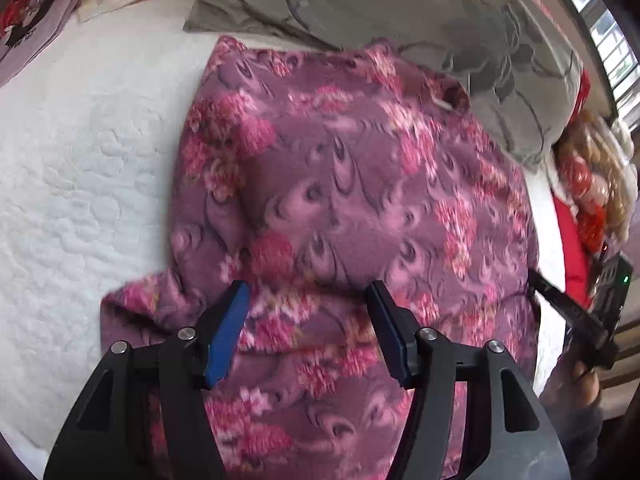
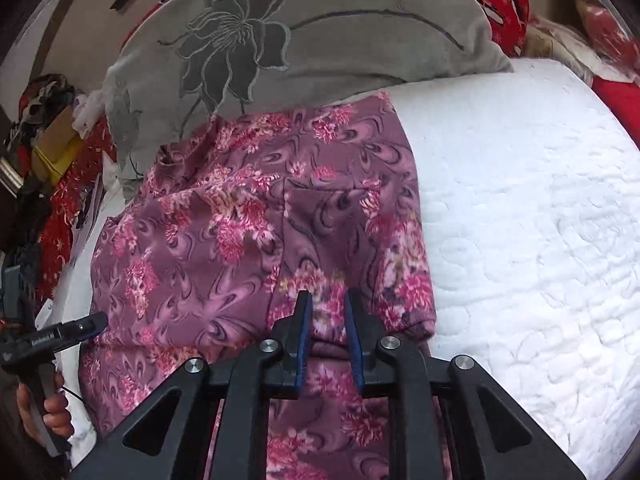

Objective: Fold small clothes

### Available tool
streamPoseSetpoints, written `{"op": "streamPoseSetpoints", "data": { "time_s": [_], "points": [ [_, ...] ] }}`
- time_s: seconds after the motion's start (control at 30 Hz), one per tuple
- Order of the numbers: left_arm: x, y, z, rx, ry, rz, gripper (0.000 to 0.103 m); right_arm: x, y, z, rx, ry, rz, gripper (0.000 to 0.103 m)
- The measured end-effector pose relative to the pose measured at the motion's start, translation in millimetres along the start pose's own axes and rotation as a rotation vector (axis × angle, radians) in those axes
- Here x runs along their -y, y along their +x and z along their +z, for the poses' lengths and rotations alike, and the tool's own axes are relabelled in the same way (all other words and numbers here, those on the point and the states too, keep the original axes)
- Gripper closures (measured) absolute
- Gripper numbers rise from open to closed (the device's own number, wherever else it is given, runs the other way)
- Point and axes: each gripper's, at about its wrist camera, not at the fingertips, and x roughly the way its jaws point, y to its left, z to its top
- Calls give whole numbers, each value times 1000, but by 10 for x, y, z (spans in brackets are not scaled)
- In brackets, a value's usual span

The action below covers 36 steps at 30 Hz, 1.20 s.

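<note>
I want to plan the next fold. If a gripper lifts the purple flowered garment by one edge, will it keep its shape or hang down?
The purple flowered garment will probably hang limp: it already lies in soft folds on the white quilt. Its fuzzy, fleece-like surface suggests it should not slip easily from the pads. It is likely light, though doubled layers add bulk.

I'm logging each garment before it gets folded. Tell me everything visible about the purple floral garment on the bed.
The purple fleece-like garment with pink flowers lies spread, slightly rumpled, on the white quilted bedcover. A patch pocket faces up. Its far edge meets the grey flower-embroidered pillow. Both claws hover above its near part; neither visibly grips it.
</note>
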Motion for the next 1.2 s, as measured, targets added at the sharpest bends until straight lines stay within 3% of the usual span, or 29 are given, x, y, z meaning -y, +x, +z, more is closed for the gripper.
{"op": "streamPoseSetpoints", "data": {
  "time_s": [0.1, 0.2, 0.3, 0.5, 0.67, 0.83, 1.03, 1.2],
  "points": [
    [-42, -130, -134, -16, -19, -25, 43, -42, -76, -50, -60, -17, -20, 85],
    [-122, -198, -377, -87, -69, -67, 43, -95, -117, -251, -172, -84, -86, 77],
    [-199, -306, -670, -102, -98, -91, 43, -143, -287, -543, -185, -156, -109, 76],
    [-281, -507, -1087, -155, -90, -77, 43, -23, -661, -1149, -200, -137, -100, 75],
    [-408, -653, -1343, -188, -82, -47, 43, 234, -1053, -1626, -154, -51, -68, 73],
    [-745, -884, -1712, -239, -92, -40, 43, 665, -1372, -2088, -149, 49, -48, 60],
    [-1034, -962, -2043, -314, -186, -125, 43, 955, -1354, -2556, -199, 164, 22, 59],
    [-899, -951, -2181, -359, -155, -156, 42, 985, -1130, -2688, -179, 258, 171, 52]
  ]
}}
